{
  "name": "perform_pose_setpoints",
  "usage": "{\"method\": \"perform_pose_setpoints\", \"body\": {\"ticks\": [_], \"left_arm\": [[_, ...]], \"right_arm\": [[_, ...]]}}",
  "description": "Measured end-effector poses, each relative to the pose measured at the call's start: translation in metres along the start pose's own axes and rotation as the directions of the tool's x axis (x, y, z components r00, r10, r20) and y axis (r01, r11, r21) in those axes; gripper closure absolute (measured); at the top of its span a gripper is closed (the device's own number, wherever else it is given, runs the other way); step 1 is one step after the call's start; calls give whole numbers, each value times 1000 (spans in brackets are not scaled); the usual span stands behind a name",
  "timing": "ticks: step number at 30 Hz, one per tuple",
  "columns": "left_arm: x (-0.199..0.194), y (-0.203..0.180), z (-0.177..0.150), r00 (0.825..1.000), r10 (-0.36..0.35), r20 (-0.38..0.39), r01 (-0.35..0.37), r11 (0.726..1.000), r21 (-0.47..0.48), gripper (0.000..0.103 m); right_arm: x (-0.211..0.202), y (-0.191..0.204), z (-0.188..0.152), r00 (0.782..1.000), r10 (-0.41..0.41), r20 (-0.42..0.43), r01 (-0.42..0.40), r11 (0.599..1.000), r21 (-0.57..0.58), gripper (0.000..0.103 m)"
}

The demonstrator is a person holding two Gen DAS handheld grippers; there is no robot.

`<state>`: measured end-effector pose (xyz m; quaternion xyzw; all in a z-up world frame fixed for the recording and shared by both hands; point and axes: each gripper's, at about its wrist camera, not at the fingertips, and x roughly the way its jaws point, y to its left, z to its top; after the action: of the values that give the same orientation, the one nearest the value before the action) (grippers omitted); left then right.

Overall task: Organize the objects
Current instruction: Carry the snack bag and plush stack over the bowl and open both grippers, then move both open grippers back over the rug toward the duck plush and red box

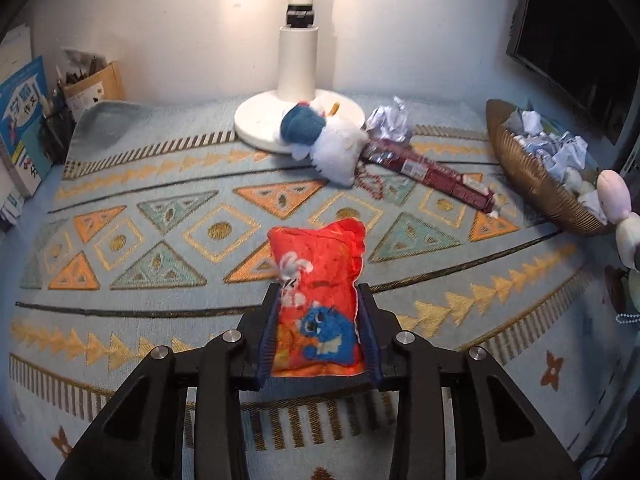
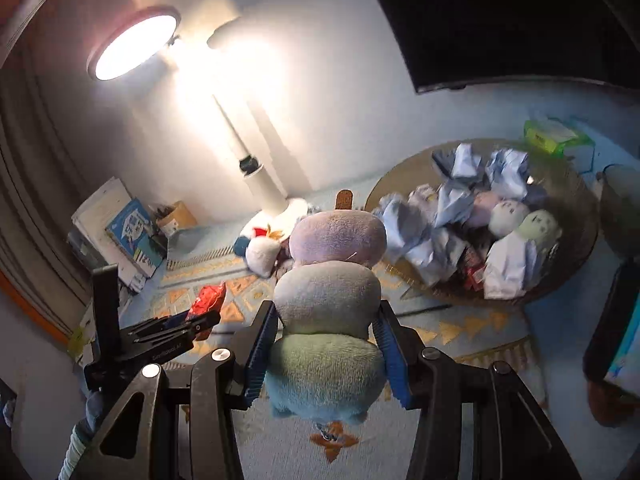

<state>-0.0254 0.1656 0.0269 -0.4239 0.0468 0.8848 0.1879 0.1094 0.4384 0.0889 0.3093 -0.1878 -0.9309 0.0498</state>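
My left gripper [image 1: 318, 292] is shut on a red plush pouch [image 1: 318, 280] with a blue creature on it, held above the patterned cloth. The pouch [image 2: 208, 298] and the left gripper [image 2: 200, 320] also show in the right wrist view. My right gripper [image 2: 326, 312] is shut on a pastel plush skewer toy [image 2: 332, 300], lifted above the cloth left of the woven basket [image 2: 576, 280]. The toy [image 1: 624, 216] shows at the right edge of the left wrist view, beside the basket [image 1: 528, 176].
The basket holds crumpled papers [image 2: 452, 208] and small plush toys. A white and blue plush [image 1: 324, 140] leans on the lamp base [image 1: 256, 120]. A dark red box [image 1: 432, 172] and a paper ball [image 1: 390, 120] lie nearby. Books [image 1: 20, 120] stand at left.
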Motion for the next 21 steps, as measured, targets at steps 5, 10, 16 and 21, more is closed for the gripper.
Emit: {"method": "perform_pose_setpoints", "body": {"ticks": [5, 10, 16, 21], "left_arm": [[-29, -59, 69, 981, -151, 120, 143, 987, 74, 71], [-18, -136, 141, 940, -312, 140, 292, 945, 145, 70], [30, -188, 174, 925, -363, 114, 344, 926, 154, 52], [46, -177, 161, 928, -369, 57, 361, 925, 115, 47]], "right_arm": [[-31, -21, 60, 979, -142, 146, 136, 989, 49, 55], [-24, -50, 99, 960, -228, 164, 212, 971, 111, 55], [26, -74, 115, 950, -311, -2, 310, 947, 85, 34], [12, -80, 93, 957, -290, 1, 288, 949, 127, 34]]}}
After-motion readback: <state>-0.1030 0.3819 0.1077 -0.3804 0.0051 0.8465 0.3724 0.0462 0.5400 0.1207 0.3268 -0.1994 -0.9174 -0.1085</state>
